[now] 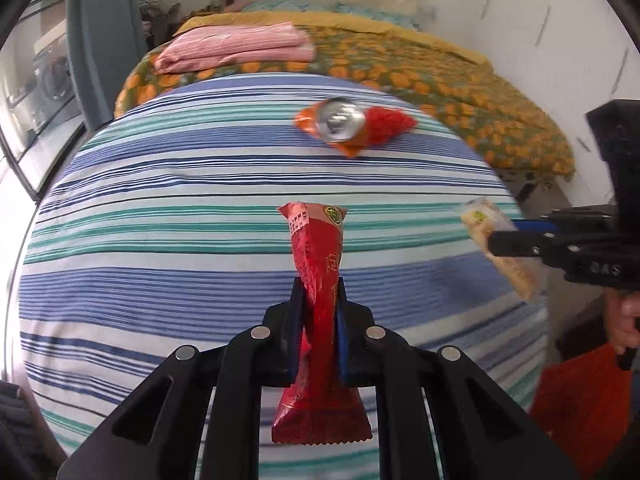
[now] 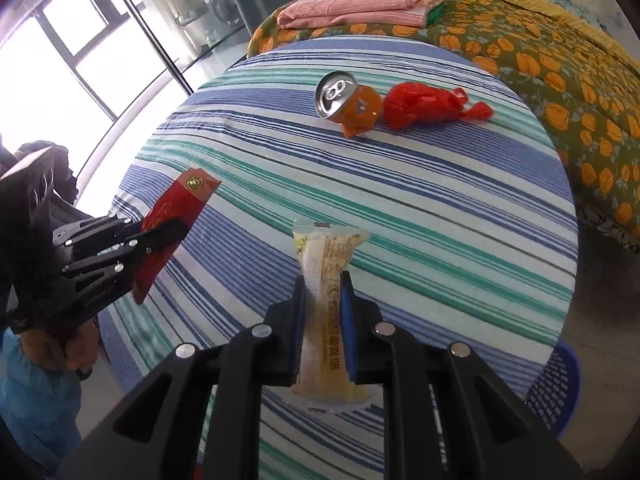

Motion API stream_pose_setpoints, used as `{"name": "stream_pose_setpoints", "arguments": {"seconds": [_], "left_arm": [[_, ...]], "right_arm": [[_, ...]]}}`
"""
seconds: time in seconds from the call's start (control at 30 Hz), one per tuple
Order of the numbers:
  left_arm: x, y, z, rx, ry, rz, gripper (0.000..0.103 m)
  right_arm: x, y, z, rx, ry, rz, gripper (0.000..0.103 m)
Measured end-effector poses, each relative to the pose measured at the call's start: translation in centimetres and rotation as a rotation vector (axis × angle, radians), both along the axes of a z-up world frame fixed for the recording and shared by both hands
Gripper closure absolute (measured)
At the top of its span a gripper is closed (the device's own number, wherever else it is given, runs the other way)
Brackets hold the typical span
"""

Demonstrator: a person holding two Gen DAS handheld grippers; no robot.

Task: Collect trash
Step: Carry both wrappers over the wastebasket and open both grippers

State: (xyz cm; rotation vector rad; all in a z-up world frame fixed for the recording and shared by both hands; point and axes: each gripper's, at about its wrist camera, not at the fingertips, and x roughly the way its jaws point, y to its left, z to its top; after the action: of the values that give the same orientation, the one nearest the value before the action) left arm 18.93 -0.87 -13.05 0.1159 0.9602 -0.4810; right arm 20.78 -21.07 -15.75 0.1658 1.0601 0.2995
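A bed (image 1: 440, 76) with an orange-flowered cover fills twelve o'clock. The round surface (image 1: 160, 240) wears striped cloth. A dented can (image 2: 340, 98) lies by a crumpled red bag (image 2: 424, 106) at one o'clock. Left tongs (image 1: 319, 304) pinch a glossy red wrapper (image 1: 318, 248); right tongs (image 2: 323, 300) pinch a pale yellow wrapper (image 2: 324, 264).

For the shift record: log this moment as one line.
left gripper: shut on red wrapper | right gripper: shut on pale wrapper | left on striped sheet: can, red bag
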Motion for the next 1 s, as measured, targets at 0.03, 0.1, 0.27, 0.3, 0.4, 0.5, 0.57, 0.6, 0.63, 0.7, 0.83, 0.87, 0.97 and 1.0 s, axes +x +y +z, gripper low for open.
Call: {"name": "stream_pose_setpoints", "arguments": {"seconds": [0.03, 0.1, 0.27, 0.3, 0.4, 0.5, 0.57, 0.6, 0.63, 0.7, 0.83, 0.87, 0.97, 1.0], "left_arm": [[-1.0, -1.3, 0.2, -0.016, 0.001, -0.024, 0.09], [-2.7, -3.8, 0.5, -0.049, 0.008, -0.071, 0.09], [-6.8, -11.8, 1.3, -0.129, 0.036, -0.208, 0.09], [-7.4, -13.2, 1.3, -0.138, 0.043, -0.231, 0.09], [-9.5, -18.7, 0.9, -0.155, 0.069, -0.32, 0.09], [-11.5, -24.3, -0.5, -0.138, 0.087, -0.389, 0.09], [-12.3, -28.0, -2.3, -0.123, 0.118, -0.416, 0.09], [-12.3, -29.4, -3.1, -0.113, 0.128, -0.421, 0.09], [-12.4, -31.0, -4.3, -0.102, 0.145, -0.43, 0.09], [-12.2, -33.5, -6.2, -0.09, 0.169, -0.435, 0.09], [-11.4, -37.3, -10.3, -0.05, 0.207, -0.437, 0.089], [-11.3, -38.0, -11.0, -0.041, 0.211, -0.439, 0.089], [-10.8, -40.0, -13.2, -0.021, 0.211, -0.457, 0.088], [-10.5, -40.7, -13.8, -0.017, 0.215, -0.463, 0.087]], "right_arm": [[-0.9, -1.1, 0.1, 0.024, -0.003, -0.022, 0.087], [-2.4, -3.4, 0.2, 0.045, -0.01, -0.065, 0.087], [-7.9, -11.4, -0.1, 0.009, -0.043, -0.208, 0.087], [-8.8, -12.7, -0.3, -0.008, -0.047, -0.231, 0.087], [-11.6, -17.1, -1.6, -0.027, -0.039, -0.314, 0.087], [-13.6, -21.0, -3.6, -0.041, -0.016, -0.398, 0.087], [-14.6, -23.4, -5.2, -0.043, -0.002, -0.451, 0.087], [-14.9, -24.4, -6.0, -0.041, 0.004, -0.472, 0.087], [-15.3, -25.4, -6.8, -0.033, 0.012, -0.498, 0.087], [-15.8, -27.2, -8.3, -0.015, 0.026, -0.542, 0.087], [-15.9, -29.9, -10.6, 0.022, 0.043, -0.6, 0.087], [-16.3, -30.4, -11.0, 0.029, 0.047, -0.607, 0.087], [-16.4, -31.7, -12.2, 0.05, 0.055, -0.624, 0.085], [-16.4, -32.0, -12.5, 0.054, 0.058, -0.632, 0.083]]}}
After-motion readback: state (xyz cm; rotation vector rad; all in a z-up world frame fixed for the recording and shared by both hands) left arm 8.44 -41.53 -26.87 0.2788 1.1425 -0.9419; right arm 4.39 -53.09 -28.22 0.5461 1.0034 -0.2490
